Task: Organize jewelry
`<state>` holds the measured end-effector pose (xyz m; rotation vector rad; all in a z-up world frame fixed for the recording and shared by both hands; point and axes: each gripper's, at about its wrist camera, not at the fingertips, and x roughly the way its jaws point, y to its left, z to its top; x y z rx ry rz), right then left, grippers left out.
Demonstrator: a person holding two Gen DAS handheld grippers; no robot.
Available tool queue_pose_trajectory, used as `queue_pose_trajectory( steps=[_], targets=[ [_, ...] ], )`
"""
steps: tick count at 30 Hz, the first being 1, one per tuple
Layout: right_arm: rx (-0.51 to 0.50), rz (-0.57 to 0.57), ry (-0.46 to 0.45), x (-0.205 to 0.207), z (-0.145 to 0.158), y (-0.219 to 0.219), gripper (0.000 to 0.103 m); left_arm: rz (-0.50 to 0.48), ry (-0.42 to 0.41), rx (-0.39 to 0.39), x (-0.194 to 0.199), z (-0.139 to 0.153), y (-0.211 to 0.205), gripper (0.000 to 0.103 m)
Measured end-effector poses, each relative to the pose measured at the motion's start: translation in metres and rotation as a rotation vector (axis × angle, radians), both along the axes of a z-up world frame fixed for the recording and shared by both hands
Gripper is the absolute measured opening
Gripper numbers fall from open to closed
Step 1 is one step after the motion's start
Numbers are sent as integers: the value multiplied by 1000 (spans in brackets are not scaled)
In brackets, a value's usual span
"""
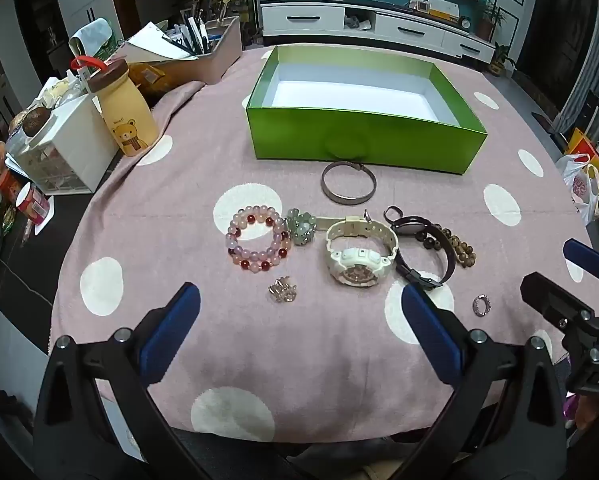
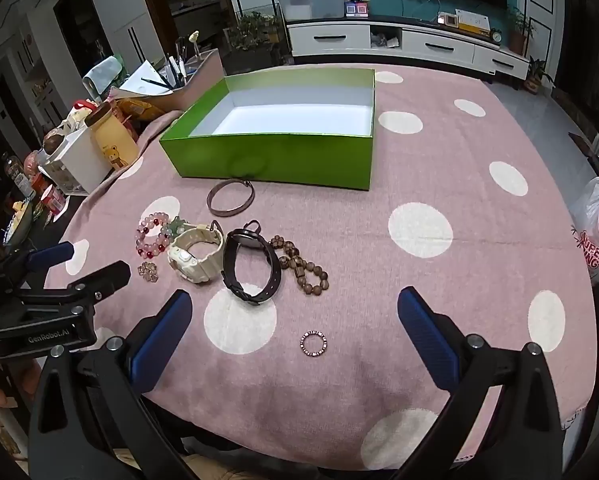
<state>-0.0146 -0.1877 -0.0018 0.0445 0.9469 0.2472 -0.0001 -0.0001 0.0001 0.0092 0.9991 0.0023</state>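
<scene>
An open green box (image 1: pixel 363 140) (image 2: pixel 267 158) with a white inside stands empty at the back of the table. In front of it lie a metal bangle (image 1: pixel 348 182) (image 2: pixel 230 197), a pink bead bracelet (image 1: pixel 258 238) (image 2: pixel 152 234), a green bead cluster (image 1: pixel 301 226), a white watch (image 1: pixel 359 250) (image 2: pixel 195 254), a black watch (image 1: pixel 421 250) (image 2: pixel 251 266), brown wooden beads (image 1: pixel 457 246) (image 2: pixel 301 266), a clear crystal piece (image 1: pixel 282 290) (image 2: pixel 147 271) and a small ring (image 1: pixel 482 305) (image 2: pixel 313 343). My left gripper (image 1: pixel 299 312) is open, just short of the crystal piece. My right gripper (image 2: pixel 293 316) is open above the ring.
A pink tablecloth with white dots (image 1: pixel 219 352) covers the table. On the left edge stand a yellow bear bottle (image 1: pixel 125 110), a white drawer organiser (image 1: pixel 65 152), a beige bin with pens (image 1: pixel 215 46) and snacks. A plastic bag (image 2: pixel 597 228) hangs at the right.
</scene>
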Motion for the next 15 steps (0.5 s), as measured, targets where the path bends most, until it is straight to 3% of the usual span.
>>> queue_pose_trajectory(
  steps=[15],
  targets=[
    [10,3,-6,-1,2,-4,102,-5,6,15,-2,-7,-2,101]
  ],
)
